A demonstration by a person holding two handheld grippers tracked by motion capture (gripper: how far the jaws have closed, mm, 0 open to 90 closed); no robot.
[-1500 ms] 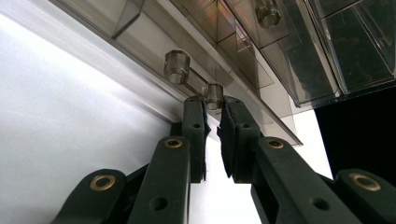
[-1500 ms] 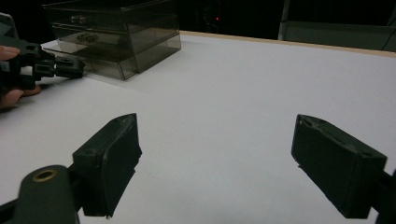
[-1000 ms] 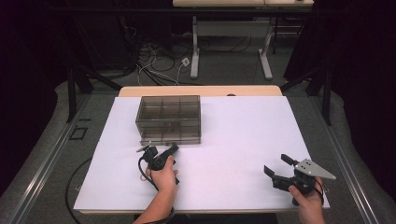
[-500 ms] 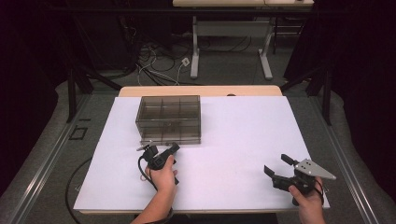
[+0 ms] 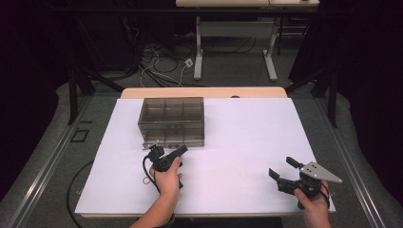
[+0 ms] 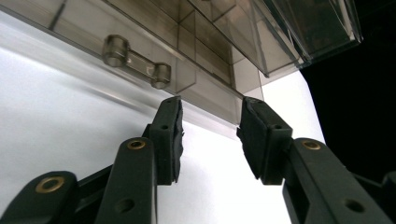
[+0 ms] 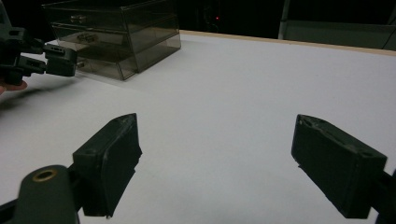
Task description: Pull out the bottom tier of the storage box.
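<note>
A smoky clear drawer box stands on the white table, left of the middle. My left gripper lies just in front of the box's lower front, open. In the left gripper view the left gripper has nothing between its jaws, and the tips sit close to the bottom drawer front, right of its clear handle. My right gripper is held near the front right edge, wide open and holding nothing. In the right gripper view the right gripper faces the box and the left gripper.
A black cable loops from the left gripper over the table's front left. Another desk's legs and floor cables lie beyond the far edge. Wide bare table top stretches between the two grippers.
</note>
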